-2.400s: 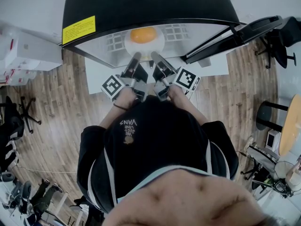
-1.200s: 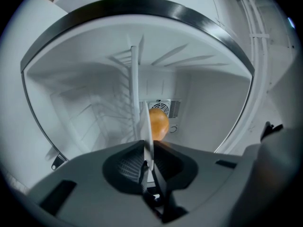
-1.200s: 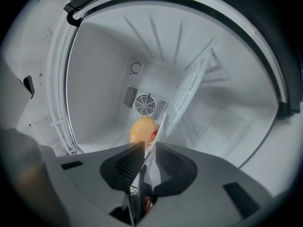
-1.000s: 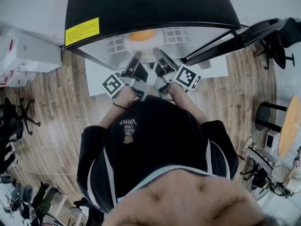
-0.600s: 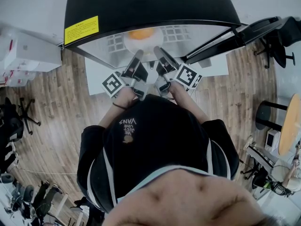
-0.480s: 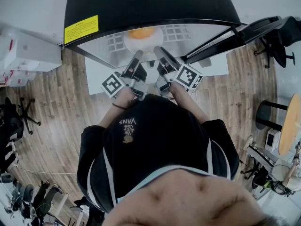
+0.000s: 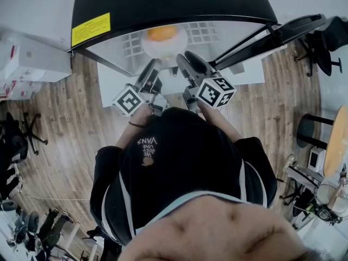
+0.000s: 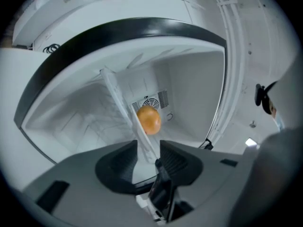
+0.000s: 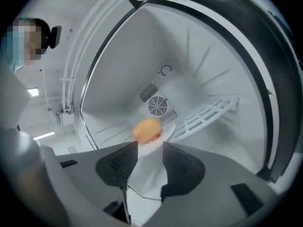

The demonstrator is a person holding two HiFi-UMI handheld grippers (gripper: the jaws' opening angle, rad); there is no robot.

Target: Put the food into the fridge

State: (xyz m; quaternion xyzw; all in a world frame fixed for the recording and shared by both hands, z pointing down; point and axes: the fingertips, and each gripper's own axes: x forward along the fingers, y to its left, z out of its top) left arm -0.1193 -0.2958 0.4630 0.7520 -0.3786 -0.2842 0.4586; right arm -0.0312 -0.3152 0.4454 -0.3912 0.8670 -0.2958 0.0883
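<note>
A round orange food [image 7: 161,33] lies on a white plate [image 7: 174,43] inside the open fridge [image 7: 163,4]. Both grippers point level into the fridge at the plate's near rim. In the left gripper view the left gripper [image 8: 148,148] has the plate [image 8: 120,98] edge running between its jaws, with the food [image 8: 149,120] just beyond; I see no pad pressing on it. The right gripper [image 9: 150,148] has just been opening its jaws. The plate rim [image 9: 166,130] lies loose between them, with the food [image 9: 147,128] ahead. From above, the left gripper [image 7: 154,65] and right gripper [image 7: 187,58] sit side by side.
The fridge door [image 7: 272,34] stands open at the right. A white wire shelf [image 9: 208,112] and a fan vent [image 9: 157,105] line the back of the fridge. White boxes [image 7: 27,58] and chairs stand on the wooden floor. A person is at the upper left of the right gripper view.
The plate with the food sits deeper in the fridge than at first. Both grippers have rolled about their own axes; the marker cubes show different faces. The hands hardly shifted.
</note>
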